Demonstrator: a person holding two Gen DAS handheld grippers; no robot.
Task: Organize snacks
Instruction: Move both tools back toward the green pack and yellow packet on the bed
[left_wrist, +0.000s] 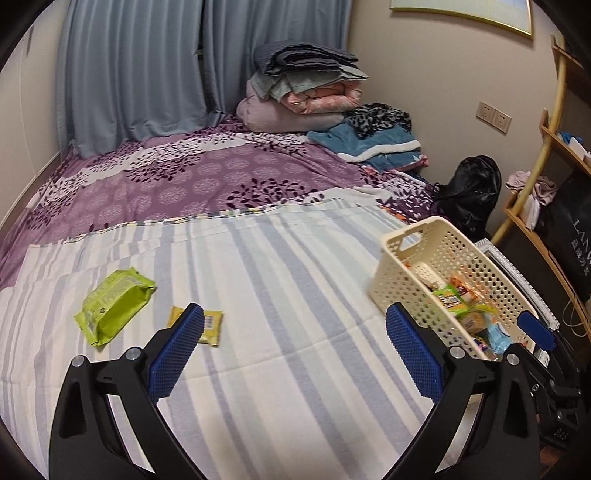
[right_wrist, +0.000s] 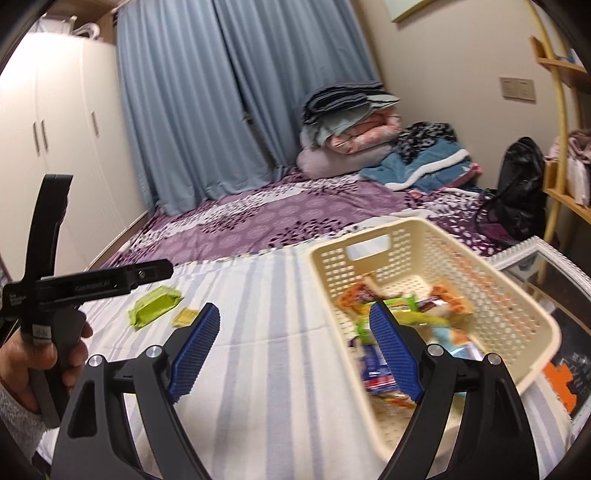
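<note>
A cream perforated basket (left_wrist: 458, 254) stands on the striped sheet at the right and holds several snack packets (left_wrist: 465, 306). It also shows in the right wrist view (right_wrist: 513, 302), with packets (right_wrist: 402, 302) inside. A green snack pack (left_wrist: 112, 304) and a small yellow packet (left_wrist: 212, 325) lie on the sheet at the left; both show in the right wrist view, the green pack (right_wrist: 155, 306) and the yellow packet (right_wrist: 183, 316). My left gripper (left_wrist: 295, 350) is open and empty above the sheet, between the packets and the basket. My right gripper (right_wrist: 295, 350) is open and empty over the basket's near left rim.
The bed carries a purple floral cover (left_wrist: 184, 173), a pile of folded bedding (left_wrist: 303, 88) and blue clothes (left_wrist: 373, 144) at the far end. A black bag (left_wrist: 472, 192), a wooden shelf (left_wrist: 554, 155) and a white-framed mirror (right_wrist: 546, 273) stand at the right.
</note>
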